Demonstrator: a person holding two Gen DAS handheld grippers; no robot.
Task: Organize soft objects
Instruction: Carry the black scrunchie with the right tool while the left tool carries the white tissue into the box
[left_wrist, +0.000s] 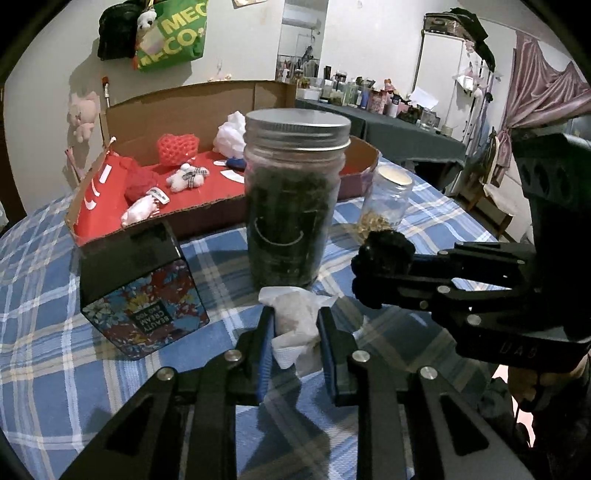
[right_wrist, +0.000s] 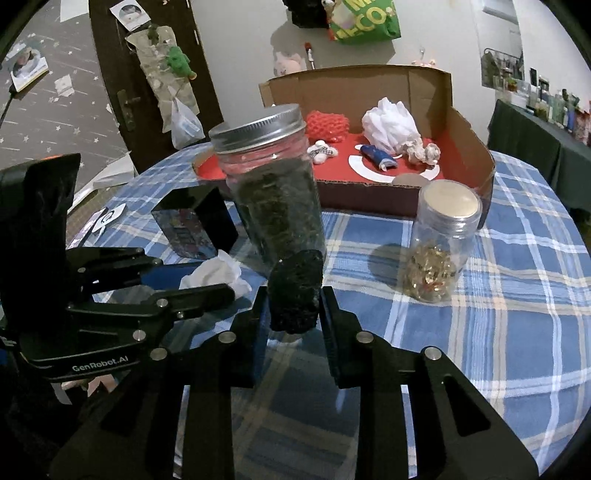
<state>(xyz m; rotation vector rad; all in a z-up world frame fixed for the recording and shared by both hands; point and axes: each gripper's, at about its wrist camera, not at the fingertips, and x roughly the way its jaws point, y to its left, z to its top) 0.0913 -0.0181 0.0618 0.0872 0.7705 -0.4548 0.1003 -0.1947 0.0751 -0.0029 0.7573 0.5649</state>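
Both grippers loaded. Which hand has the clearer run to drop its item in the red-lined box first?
Probably left. The left gripper holds the white wad, with the box open past the tall jar's left side. From the right gripper, holding the black lump, that jar blocks more of the way.

The left tool points forward and down, its jaws drawn in tight on a white crumpled wad. The right tool angles down beside it, jaws pinched on a black fuzzy lump. Both tools sit close together, tips near each other.
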